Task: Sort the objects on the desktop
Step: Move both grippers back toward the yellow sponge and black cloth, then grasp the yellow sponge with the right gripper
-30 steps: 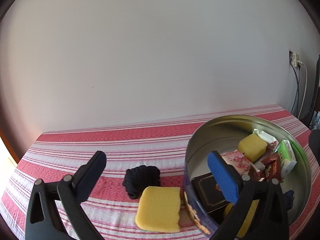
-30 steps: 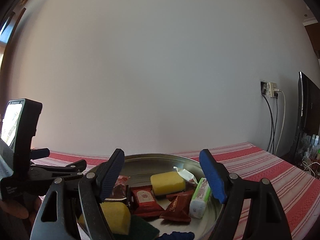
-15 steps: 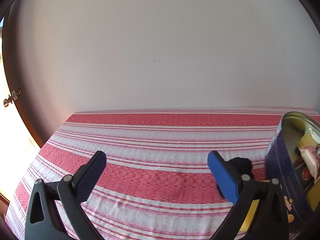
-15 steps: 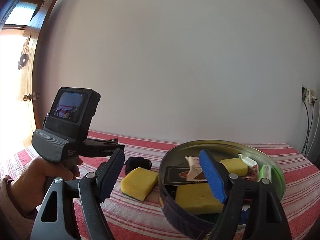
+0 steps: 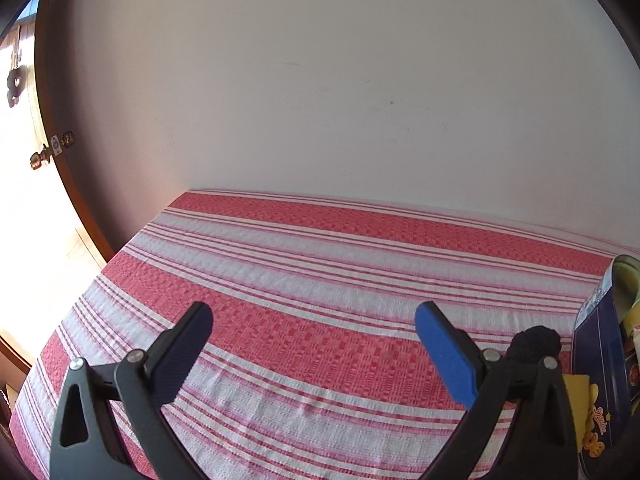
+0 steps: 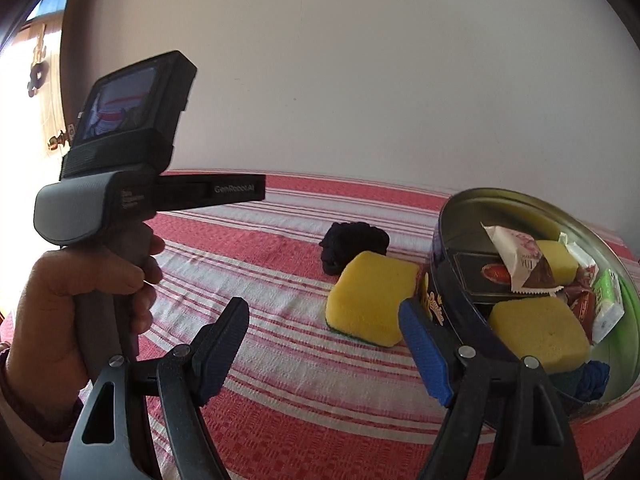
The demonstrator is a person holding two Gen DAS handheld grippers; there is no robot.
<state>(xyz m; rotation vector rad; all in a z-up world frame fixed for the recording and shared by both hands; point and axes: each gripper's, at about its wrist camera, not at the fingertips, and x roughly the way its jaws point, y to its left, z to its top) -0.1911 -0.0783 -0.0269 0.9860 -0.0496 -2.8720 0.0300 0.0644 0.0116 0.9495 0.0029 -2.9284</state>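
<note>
**Both tongs empty, lining up a pick beside the tin**

Step in hand: approach, nothing grasped yet. Right tongs [image 6: 322, 346] spread wide, nothing between the jaws, hanging over the striped worktop [image 6: 280, 408]. Left tongs [image 5: 314, 330] also spread and empty, aimed at bare cloth; the person's hand [image 6: 76, 308] grips that tool's handle at left in the right wrist view. Loose items: yellow sponge [image 6: 370, 296] on the worktop, just beside the round tin [image 6: 452, 216], with a black fabric bundle [image 6: 354, 246] touching its far side. The tin already holds sponges, snack packets and a dark box. Next move, as I judge it: swing the right tongs over the loose sponge, straddle it, pinch, then lift clear of the tin wall.
</note>
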